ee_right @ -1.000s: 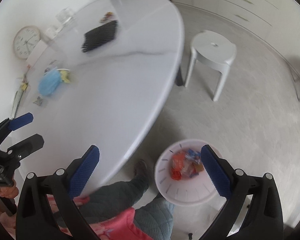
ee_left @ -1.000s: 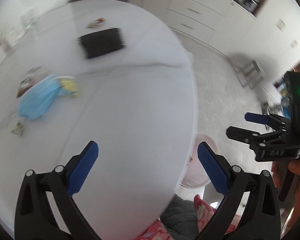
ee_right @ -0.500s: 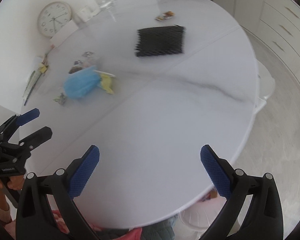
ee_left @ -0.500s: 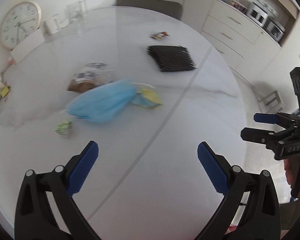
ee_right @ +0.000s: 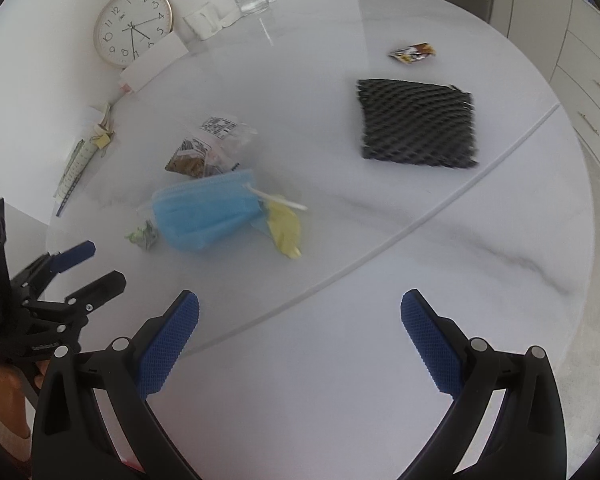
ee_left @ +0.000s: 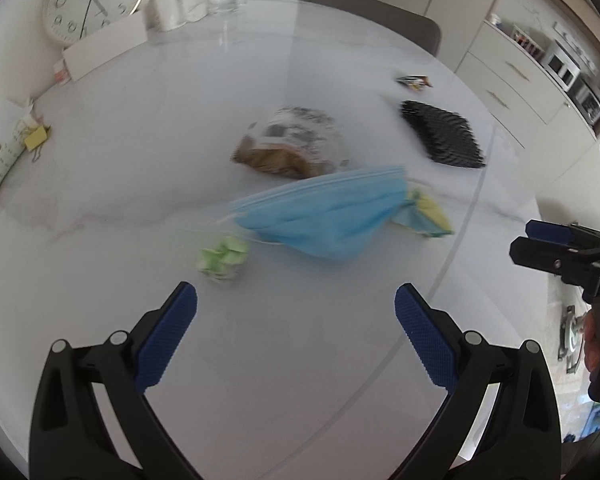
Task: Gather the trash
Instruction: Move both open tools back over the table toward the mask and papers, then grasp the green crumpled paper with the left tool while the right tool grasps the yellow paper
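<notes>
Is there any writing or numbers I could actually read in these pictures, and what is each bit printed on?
"1" to "12": hour numerals on the wall clock.
"DA", cut off by the frame edge: white letters on the right tongs, seen from the left camera.
White lettering on the left tongs: too small to read.
Black-printed labels on the clear snack bag: too blurred to read.
Small candy wrapper: print unreadable.

White marble table (ee_right: 379, 320) bears blue mask (ee_right: 204, 216), black mesh pad (ee_right: 415, 124), wrappers (ee_right: 411, 52), clock (ee_right: 132, 24)
</notes>
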The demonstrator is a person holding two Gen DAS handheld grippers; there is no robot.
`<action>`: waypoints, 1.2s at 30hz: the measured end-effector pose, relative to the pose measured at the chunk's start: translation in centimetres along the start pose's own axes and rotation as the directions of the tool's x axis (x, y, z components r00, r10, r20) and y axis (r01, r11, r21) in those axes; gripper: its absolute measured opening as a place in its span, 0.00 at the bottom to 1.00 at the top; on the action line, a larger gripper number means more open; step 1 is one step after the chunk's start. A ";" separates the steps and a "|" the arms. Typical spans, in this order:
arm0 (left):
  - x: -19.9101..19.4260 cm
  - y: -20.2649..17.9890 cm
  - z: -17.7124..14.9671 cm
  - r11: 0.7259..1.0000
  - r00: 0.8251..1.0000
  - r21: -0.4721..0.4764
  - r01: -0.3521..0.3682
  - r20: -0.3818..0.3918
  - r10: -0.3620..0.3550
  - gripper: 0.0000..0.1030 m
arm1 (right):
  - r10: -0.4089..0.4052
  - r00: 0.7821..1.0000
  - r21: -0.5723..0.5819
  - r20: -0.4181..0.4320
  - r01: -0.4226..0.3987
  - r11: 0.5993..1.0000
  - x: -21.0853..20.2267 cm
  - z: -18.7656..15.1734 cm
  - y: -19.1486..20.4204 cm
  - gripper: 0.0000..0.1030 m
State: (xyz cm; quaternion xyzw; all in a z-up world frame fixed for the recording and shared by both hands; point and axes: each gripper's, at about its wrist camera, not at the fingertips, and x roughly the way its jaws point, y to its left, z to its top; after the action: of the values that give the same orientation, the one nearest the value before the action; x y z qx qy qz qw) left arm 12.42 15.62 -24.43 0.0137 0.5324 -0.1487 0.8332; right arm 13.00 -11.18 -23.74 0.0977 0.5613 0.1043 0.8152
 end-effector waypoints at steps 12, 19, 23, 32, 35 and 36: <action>4.1 4.1 0.8 0.998 1.000 -0.049 0.031 -0.001 -0.031 0.81 | -0.029 0.999 0.004 -0.032 0.029 1.000 4.3 1.2 1.7 0.97; 5.8 3.9 1.0 1.000 1.000 -0.009 0.010 -0.021 -0.010 0.42 | -0.037 0.998 0.028 -0.042 0.038 0.999 4.8 0.8 1.2 0.97; 6.3 4.1 0.9 1.000 0.999 -0.001 -0.011 -0.036 0.011 0.30 | -0.041 0.998 0.028 -0.037 0.042 0.999 4.7 0.7 0.8 0.97; 5.6 4.3 1.0 1.000 1.000 0.002 -0.021 -0.012 0.021 0.30 | -0.008 1.000 0.025 -0.023 0.009 1.000 5.6 1.2 0.9 0.91; 4.9 4.4 0.8 1.000 1.000 0.002 -0.006 -0.014 0.006 0.30 | -0.005 0.999 0.025 -0.035 0.006 1.000 6.6 1.8 1.0 0.80; 4.7 4.4 0.7 1.000 1.000 0.003 0.000 -0.014 0.000 0.30 | -0.008 0.999 0.025 -0.038 0.009 1.000 7.0 2.0 1.2 0.77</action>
State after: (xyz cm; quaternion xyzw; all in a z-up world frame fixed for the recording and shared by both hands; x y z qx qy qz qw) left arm 16.05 18.60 -28.91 0.0160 0.5381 -0.1493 0.8294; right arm 17.22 -8.19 -29.00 0.1034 0.5784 0.0957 0.8035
